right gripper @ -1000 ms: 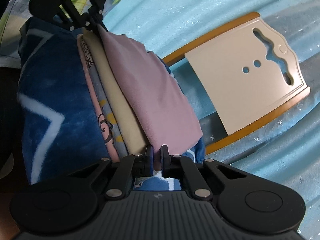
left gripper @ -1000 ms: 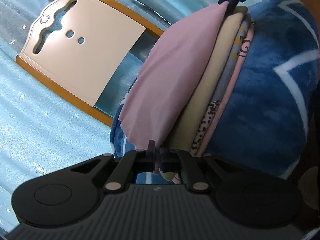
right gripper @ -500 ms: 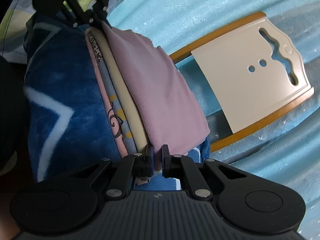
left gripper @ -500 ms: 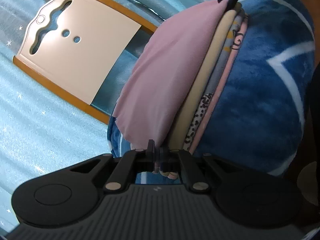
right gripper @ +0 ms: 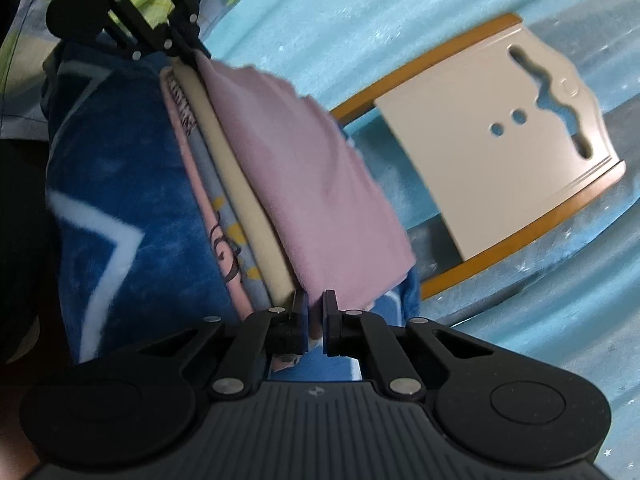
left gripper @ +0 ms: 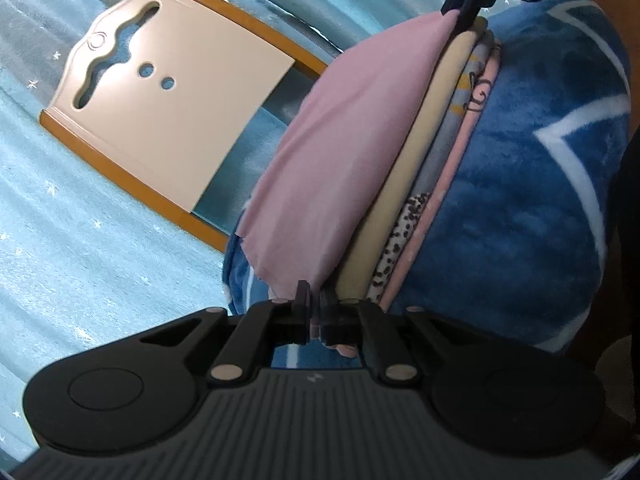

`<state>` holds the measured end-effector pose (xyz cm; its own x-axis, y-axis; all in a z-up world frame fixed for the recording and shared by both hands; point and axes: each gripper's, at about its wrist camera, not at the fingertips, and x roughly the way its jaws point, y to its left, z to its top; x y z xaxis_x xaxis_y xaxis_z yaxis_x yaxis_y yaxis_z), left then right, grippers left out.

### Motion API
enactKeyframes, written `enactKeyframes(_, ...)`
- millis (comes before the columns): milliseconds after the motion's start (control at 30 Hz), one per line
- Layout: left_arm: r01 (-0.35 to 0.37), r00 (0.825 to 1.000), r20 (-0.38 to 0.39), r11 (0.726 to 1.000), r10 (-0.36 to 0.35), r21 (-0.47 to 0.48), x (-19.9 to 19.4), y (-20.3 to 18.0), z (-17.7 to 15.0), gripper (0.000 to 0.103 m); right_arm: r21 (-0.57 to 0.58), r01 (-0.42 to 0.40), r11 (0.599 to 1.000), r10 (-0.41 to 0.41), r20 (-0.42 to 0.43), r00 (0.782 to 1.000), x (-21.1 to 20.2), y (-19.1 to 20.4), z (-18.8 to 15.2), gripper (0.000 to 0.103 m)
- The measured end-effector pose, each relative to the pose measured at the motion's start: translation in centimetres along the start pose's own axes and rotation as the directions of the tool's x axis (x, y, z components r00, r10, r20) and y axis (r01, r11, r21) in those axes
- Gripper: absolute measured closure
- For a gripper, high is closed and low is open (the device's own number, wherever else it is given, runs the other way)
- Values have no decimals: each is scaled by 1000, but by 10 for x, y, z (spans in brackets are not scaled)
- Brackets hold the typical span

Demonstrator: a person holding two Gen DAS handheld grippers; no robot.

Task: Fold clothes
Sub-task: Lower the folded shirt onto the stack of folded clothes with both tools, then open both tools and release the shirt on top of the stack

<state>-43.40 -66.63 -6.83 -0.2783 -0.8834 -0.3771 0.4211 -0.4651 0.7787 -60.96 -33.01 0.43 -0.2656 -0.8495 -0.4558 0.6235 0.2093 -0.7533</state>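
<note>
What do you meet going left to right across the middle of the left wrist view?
Light blue starry fabric → white chair back with orange frame → pink cloth → cream folded layer → patterned layers → blue plush blanket.

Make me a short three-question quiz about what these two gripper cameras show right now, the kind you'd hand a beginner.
1. True or false: the left gripper and the right gripper each pinch an edge of the pink cloth.
2. Which layer lies directly under the pink cloth in the stack? A) cream cloth B) blue blanket C) spotted cloth
3. Fill in: the beige chair back has an edge trimmed in ____ wood.

Key
1. True: both sets of fingers are closed on pink fabric, at opposite ends.
2. A: the cream layer sits right against the pink one.
3. Orange-brown.
</note>
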Motion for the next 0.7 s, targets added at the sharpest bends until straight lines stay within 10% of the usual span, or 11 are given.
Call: enactKeyframes(700,2,999,-45,1000,-3,-24,-15,-4,-24,97,34,7,999,-5,-78,997,-20,8,-26,75)
